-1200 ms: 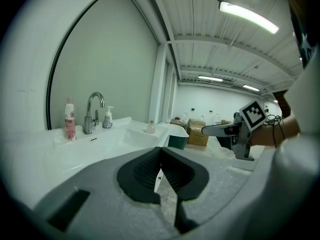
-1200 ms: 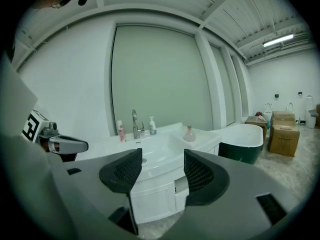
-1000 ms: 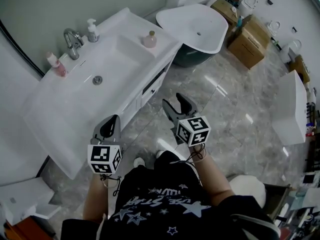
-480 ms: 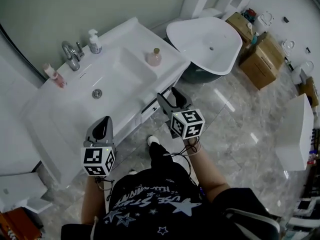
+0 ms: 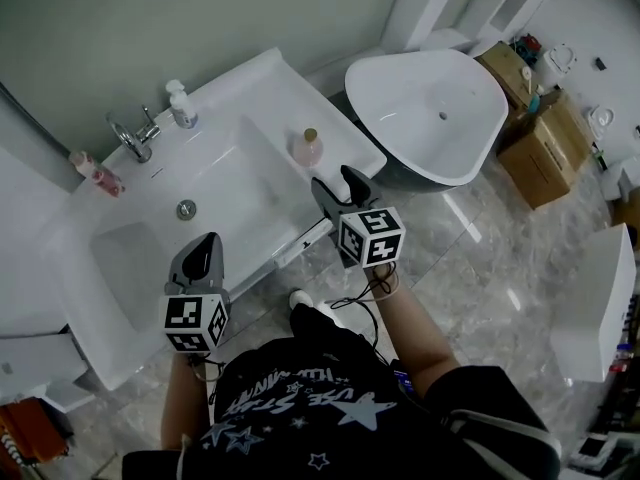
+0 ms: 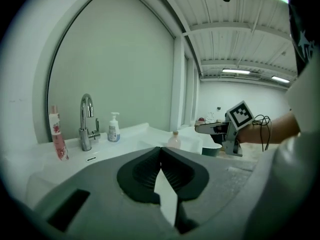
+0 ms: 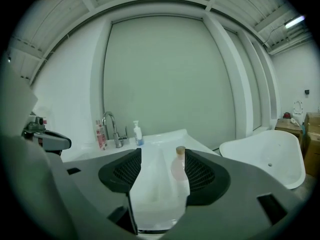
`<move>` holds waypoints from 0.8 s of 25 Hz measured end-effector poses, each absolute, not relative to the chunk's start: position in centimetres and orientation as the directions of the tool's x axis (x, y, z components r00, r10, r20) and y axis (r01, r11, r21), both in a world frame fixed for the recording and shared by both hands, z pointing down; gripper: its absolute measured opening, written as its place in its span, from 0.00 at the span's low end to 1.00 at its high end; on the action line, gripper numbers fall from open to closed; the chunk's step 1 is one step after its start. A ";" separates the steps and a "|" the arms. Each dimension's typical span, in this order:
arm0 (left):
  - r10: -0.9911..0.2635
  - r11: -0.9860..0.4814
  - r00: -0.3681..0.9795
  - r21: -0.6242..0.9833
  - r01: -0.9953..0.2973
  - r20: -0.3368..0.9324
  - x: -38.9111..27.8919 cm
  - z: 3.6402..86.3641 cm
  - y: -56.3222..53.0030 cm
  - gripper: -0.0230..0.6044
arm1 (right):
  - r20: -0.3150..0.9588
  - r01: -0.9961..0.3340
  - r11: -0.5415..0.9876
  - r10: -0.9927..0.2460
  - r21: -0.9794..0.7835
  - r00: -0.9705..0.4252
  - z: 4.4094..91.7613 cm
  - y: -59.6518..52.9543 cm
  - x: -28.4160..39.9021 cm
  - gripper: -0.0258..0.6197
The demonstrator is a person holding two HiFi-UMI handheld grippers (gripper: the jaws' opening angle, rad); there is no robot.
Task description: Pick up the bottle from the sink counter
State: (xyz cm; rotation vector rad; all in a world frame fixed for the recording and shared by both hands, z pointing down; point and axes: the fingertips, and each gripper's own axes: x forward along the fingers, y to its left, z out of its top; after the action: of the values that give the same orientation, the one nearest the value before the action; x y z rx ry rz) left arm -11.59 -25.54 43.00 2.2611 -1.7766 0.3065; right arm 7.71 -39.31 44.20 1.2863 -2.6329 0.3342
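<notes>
A small round pink bottle [image 5: 308, 149] with a cork-coloured cap stands on the right rim of the white sink counter [image 5: 262, 80]. My right gripper [image 5: 338, 188] is open and empty, a short way in front of the bottle. In the right gripper view the bottle [image 7: 179, 168] shows in the gap between the pads, nearer the right one and further off than the tips. My left gripper [image 5: 200, 250] hangs at the counter's front edge; its jaws [image 6: 160, 150] are shut on nothing. The left gripper view also shows the bottle [image 6: 174, 140] and the right gripper [image 6: 212, 129].
On the counter's back rim stand a chrome faucet [image 5: 135, 136], a white pump dispenser [image 5: 181, 106] and a tall pink bottle [image 5: 96, 175]. A white freestanding tub [image 5: 430, 113] is right of the counter. Cardboard boxes [image 5: 545, 138] lie beyond it on the marble floor.
The person has stepped up to the counter. Both grippers have come forward; the right one, formerly out over the floor, now sits just short of the pink bottle.
</notes>
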 end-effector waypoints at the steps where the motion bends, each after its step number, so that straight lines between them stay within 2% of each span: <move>1: -0.921 -0.218 0.227 0.064 -0.974 0.316 -11.4 43.1 -26.2 0.07 | 0.273 -0.789 0.604 -0.744 -0.115 -0.610 44.4 -40.1 7.8 0.44; 20: -0.919 -0.039 0.072 0.093 -0.995 0.388 -11.4 46.0 -33.8 0.07 | 0.412 -0.687 0.726 -0.620 -0.022 -0.668 50.8 -51.5 4.1 0.44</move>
State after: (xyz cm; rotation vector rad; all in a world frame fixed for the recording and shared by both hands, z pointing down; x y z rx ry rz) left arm -11.43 -33.79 46.02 2.0223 -1.9089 0.3167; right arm 4.08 -51.49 50.78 1.0099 -2.5523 0.2462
